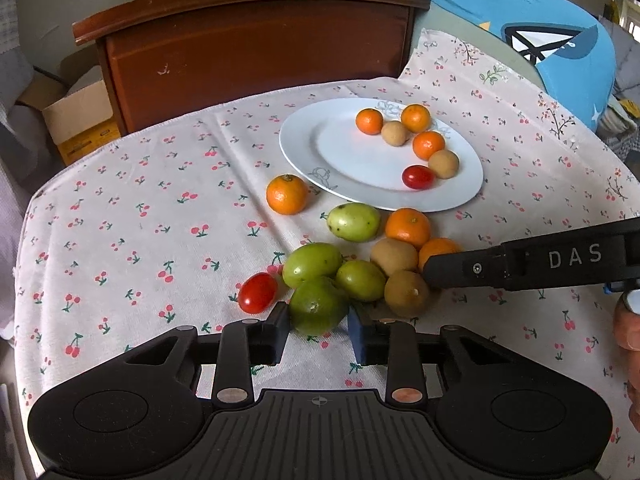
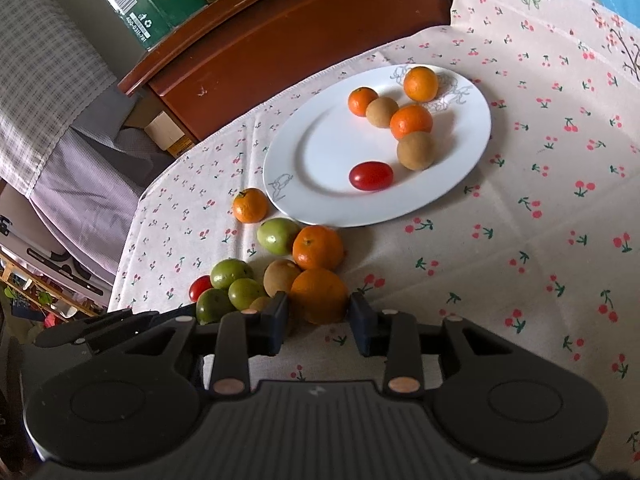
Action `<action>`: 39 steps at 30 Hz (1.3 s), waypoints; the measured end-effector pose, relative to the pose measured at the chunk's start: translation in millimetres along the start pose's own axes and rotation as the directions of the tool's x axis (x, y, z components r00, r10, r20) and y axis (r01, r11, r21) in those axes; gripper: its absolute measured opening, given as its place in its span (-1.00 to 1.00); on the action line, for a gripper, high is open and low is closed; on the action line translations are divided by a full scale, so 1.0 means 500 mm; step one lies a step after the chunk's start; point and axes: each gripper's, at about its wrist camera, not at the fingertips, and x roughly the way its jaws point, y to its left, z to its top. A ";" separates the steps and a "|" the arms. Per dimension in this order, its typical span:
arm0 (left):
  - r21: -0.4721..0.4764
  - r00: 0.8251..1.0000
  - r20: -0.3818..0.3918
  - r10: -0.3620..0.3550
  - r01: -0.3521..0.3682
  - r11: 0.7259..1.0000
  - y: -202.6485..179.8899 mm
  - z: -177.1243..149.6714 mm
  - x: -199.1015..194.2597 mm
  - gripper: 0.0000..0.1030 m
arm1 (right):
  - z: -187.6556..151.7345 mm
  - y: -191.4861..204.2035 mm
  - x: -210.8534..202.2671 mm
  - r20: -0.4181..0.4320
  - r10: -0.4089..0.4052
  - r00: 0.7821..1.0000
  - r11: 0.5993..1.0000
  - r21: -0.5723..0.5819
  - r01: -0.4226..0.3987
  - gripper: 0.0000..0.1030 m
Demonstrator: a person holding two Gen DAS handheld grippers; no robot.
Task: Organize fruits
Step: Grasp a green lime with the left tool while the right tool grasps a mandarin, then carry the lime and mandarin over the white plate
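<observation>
A white plate [image 1: 332, 148] [image 2: 320, 148] holds three small oranges, two brown fruits and a red tomato [image 1: 418, 177] [image 2: 371, 176]. Loose fruit lies on the cloth in front of it. My left gripper [image 1: 318, 326] is open with its fingers on either side of a green fruit [image 1: 318, 306]; I cannot tell if they touch it. My right gripper [image 2: 318, 318] is open with its fingers around an orange [image 2: 319, 294] on the cloth. The right gripper's finger [image 1: 520, 266] shows from the side in the left wrist view.
Other loose fruit: green fruits [image 1: 353, 222], brown fruits [image 1: 394, 256], oranges [image 1: 287, 194] and a tomato [image 1: 257, 293]. A wooden headboard [image 1: 256, 48] stands beyond the table's far edge. A cardboard box [image 1: 76, 116] sits left of it. Blue fabric [image 1: 540, 32] lies at the back right.
</observation>
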 end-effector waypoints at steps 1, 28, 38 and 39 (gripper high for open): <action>0.002 1.000 0.002 0.000 0.000 1.000 0.000 0.000 0.000 -0.44 | 0.000 -0.001 0.000 0.002 -0.004 1.000 1.000 0.001 0.004 -0.39; -0.129 0.980 0.198 0.030 -0.004 0.992 0.011 0.099 -0.124 -0.44 | 0.070 0.030 -0.121 0.179 0.092 0.979 0.996 -0.024 -0.089 -0.41; -0.109 0.970 0.241 0.044 -0.018 0.994 0.015 0.178 -0.121 -0.44 | 0.139 0.023 -0.142 0.223 0.078 0.972 0.996 -0.068 -0.065 -0.41; -0.107 0.970 0.239 0.043 -0.018 0.994 0.015 0.184 -0.115 -0.44 | 0.145 0.020 -0.138 0.224 0.070 0.972 0.996 -0.068 -0.056 -0.41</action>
